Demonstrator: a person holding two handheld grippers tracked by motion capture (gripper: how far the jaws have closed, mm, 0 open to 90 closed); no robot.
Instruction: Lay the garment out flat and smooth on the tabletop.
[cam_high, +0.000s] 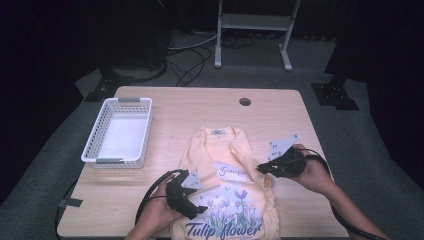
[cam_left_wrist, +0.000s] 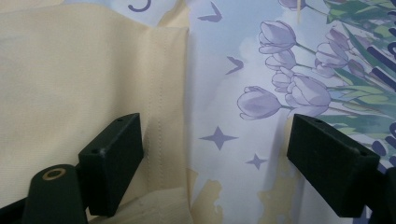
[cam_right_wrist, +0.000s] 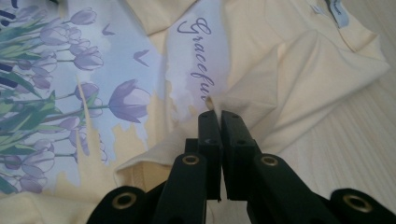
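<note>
A yellow T-shirt (cam_high: 225, 185) lies under both grippers: the left gripper (cam_left_wrist: 217, 158) hovers wide open, the right gripper (cam_right_wrist: 218, 116) pinches a fold.

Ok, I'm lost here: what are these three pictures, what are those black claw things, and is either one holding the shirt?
A person sits at the table holding a two-jaw hand gripper in each hand. One camera looks down from above; the others ride on each gripper, looking along its black jaws. A yellow T-shirt printed with tulips lies on the table, with a white basket beside it. The left gripper is open over the print, gripping nothing. The right gripper is shut, pinching a fold of the shirt.
</note>
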